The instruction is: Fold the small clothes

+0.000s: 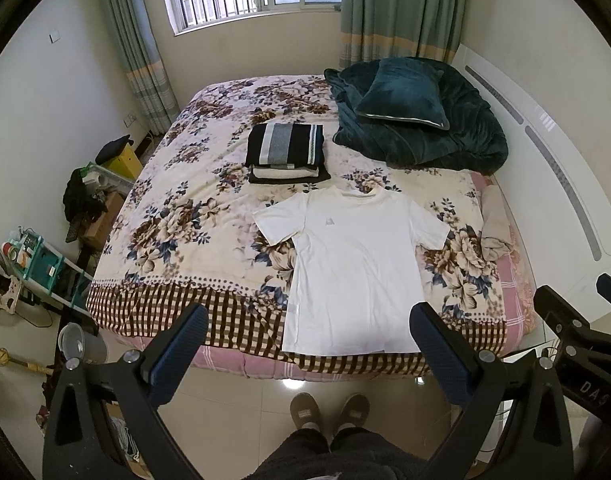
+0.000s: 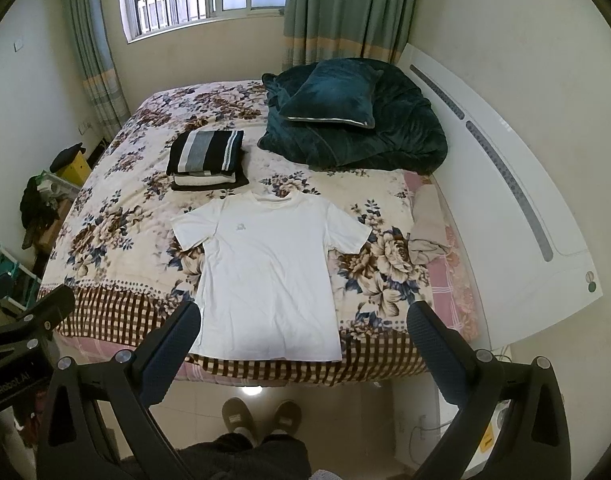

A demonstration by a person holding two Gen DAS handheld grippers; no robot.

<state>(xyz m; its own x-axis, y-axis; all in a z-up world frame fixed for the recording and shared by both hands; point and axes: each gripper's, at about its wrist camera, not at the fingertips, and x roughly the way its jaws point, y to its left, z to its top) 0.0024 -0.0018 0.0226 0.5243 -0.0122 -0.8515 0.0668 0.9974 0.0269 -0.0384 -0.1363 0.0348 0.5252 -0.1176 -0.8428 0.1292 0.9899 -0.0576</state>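
Both claws, left [image 1: 308, 344] and right [image 2: 304, 338], are wide apart and hold nothing. The flat white cotton T-shirt [image 1: 353, 272] lies ahead, its length running away from them, hem nearest.

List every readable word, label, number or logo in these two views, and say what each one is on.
"DAS": on the right gripper body, at the left view's edge; cut off.
"...Robot.AI": on the left gripper body, at the right view's edge; start blurred.
White t-shirt chest logo: too small to read.
Yellow sticker on the floor: unreadable.
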